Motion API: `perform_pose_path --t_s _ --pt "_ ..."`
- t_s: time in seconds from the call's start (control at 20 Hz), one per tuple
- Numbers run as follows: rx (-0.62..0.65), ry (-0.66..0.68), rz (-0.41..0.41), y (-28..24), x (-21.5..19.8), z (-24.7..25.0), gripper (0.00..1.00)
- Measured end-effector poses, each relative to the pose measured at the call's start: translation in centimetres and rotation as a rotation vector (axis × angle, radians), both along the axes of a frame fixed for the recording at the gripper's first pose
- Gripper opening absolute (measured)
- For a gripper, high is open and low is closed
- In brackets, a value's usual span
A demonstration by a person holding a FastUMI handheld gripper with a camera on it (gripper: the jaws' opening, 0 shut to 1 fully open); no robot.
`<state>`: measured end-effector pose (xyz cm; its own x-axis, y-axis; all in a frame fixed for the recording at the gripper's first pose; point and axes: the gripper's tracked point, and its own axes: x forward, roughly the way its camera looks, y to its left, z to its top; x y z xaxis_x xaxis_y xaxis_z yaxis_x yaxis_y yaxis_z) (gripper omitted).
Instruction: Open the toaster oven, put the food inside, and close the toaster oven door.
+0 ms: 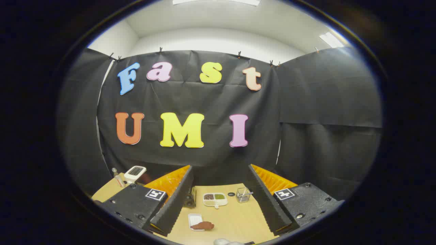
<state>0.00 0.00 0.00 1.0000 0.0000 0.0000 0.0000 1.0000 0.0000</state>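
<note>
Gripper [219, 197] held high above a tan table [238, 221], aimed level toward the booth's black cloth wall, its two fingers [177, 199] spread wide apart with nothing between the pads. Each finger slopes inward from a dark mounting block that carries a square black-and-white marker [155, 194]. Between the fingers, low on the table, lies a small white rectangular tray [195, 220]; a brown piece of food [204, 225] rests on the tray's near right corner and overhangs it onto the table. Beyond the tray, still between the fingers, sits a white divided dish [215, 200] whose two upper compartments hold a dark brown filling on the left and a green filling on the right; the lower compartment appears bare. Just right of the dish lies a small dark round object [231, 194], and beside that, close to the right finger, stands a clear glass cup [243, 194] with a thin utensil leaning inside. A dark boxy object [190, 198], partly hidden behind the left finger, stands left of the dish; whether this is the toaster oven cannot be told. Outside the left finger, toward the table's far left corner, stand a small white appliance [135, 173] with a dark top panel and a slim bottle [118, 178].
</note>
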Motion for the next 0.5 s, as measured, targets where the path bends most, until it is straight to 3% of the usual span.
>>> perform_pose_path --t_s 0.5 --pt "-0.018 0.021 -0.03 -0.9 1.1 -1.2 1.0"
